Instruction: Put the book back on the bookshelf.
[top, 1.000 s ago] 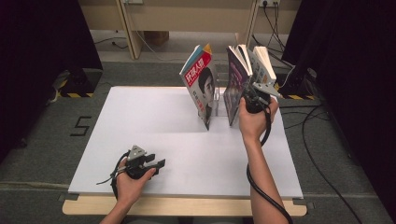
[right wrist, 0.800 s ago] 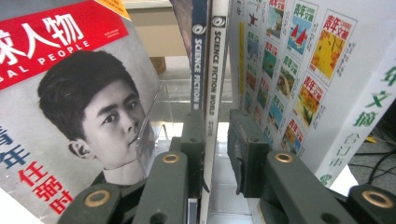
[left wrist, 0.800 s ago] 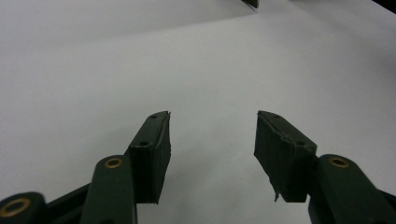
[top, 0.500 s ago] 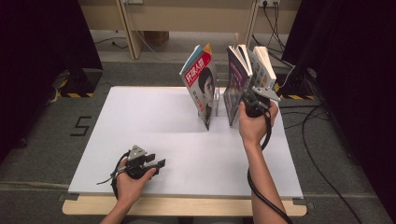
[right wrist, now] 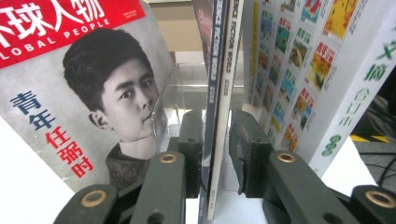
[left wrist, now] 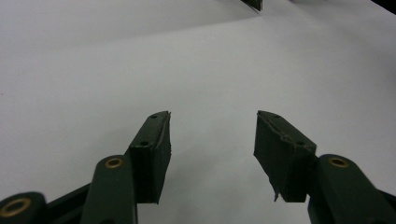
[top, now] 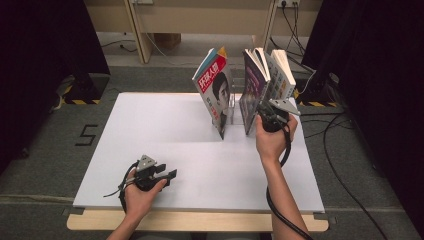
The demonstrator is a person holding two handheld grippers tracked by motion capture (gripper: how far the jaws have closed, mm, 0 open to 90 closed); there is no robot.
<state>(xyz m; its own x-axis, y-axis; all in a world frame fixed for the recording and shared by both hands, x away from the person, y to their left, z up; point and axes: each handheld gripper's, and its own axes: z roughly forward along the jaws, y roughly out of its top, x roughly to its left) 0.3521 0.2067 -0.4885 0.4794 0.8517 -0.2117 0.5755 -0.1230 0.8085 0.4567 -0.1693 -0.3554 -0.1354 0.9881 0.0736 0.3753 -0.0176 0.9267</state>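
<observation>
Three publications stand upright in a clear holder [top: 235, 107] at the table's far side. A red-topped magazine [top: 217, 92] [right wrist: 93, 93] with a portrait leans left. Beside it is a thin dark magazine [top: 252, 92] [right wrist: 219, 60], then a white book [top: 280, 75] [right wrist: 299, 70]. My right gripper [top: 260, 116] [right wrist: 215, 135] straddles the thin magazine's lower edge. Its jaws have just been opening, and a sliver of gap shows at the right pad [right wrist: 247, 149]. My left gripper [top: 170, 176] [left wrist: 212, 135] rests open near the front edge with nothing between its fingers.
The white table [top: 150, 130] stretches bare between the two hands. Cables [top: 345, 150] trail over the grey floor to the right, and a wooden frame [top: 140, 30] stands behind the table.
The right gripper has slipped slightly back toward the person at the thin magazine's edge. The left hand and the books stand as before.
</observation>
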